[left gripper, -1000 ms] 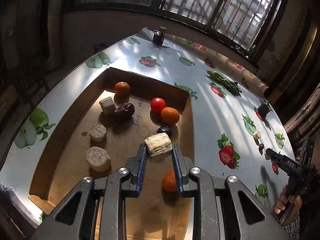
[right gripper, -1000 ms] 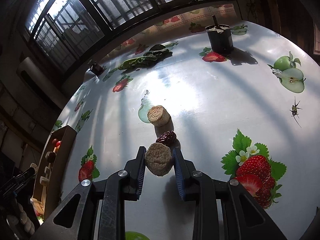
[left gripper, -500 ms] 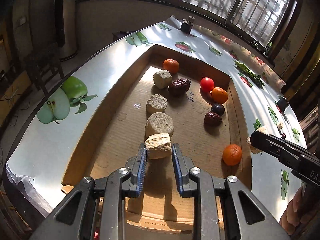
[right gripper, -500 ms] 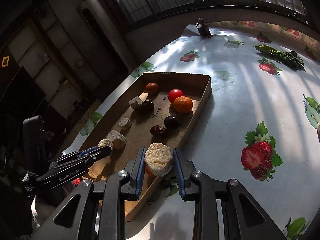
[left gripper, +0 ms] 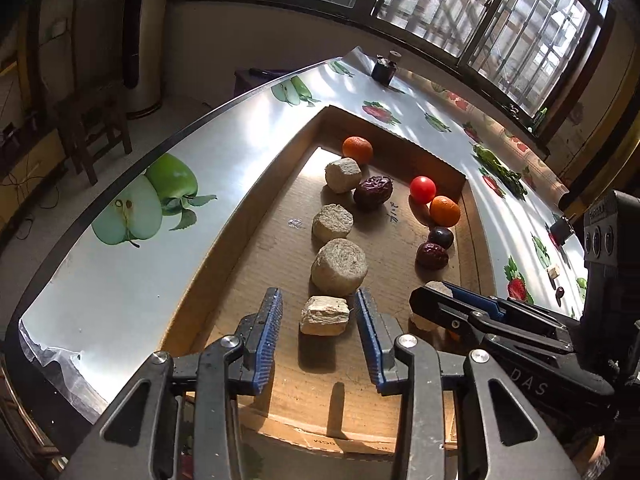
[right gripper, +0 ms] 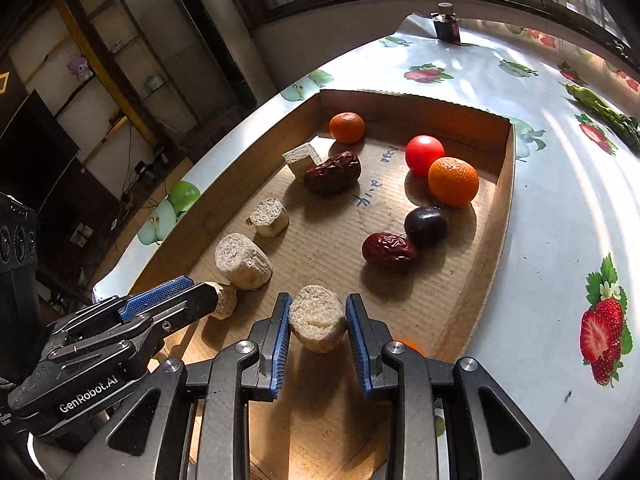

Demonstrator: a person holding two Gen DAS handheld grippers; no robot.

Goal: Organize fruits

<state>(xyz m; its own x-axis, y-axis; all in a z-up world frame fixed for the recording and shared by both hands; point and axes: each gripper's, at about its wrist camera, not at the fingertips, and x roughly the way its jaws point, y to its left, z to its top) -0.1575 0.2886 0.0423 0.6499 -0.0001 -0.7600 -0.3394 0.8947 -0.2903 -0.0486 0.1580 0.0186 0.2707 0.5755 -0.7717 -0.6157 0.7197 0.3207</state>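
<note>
A cardboard tray (left gripper: 240, 216) (right gripper: 498, 216) holds the fruit. A row of beige chunks lines its left side. My left gripper (left gripper: 318, 300) stands over the near end of that row, its jaws opening. A squarish beige chunk (left gripper: 324, 316) lies on the tray floor between the blue pads, touched by neither. My right gripper (right gripper: 318, 300) is shut on a round beige chunk (right gripper: 318, 322) just above the tray floor; its jaws are starting to open. The two grippers are side by side, and each shows in the other's view: the right gripper (left gripper: 436, 296) and the left gripper (right gripper: 200, 292).
On the tray's right side sit a red tomato (right gripper: 424, 155), an orange (right gripper: 453, 181), a dark plum (right gripper: 426, 225) and a red date (right gripper: 389, 251). Another orange (right gripper: 347, 127) and date (right gripper: 332, 178) lie at the back. The fruit-print tablecloth (right gripper: 560, 208) stretches right.
My left gripper has let go of the squarish chunk, which now rests in the tray. My right gripper has carried the round chunk from the tablecloth over the tray's near end.
</note>
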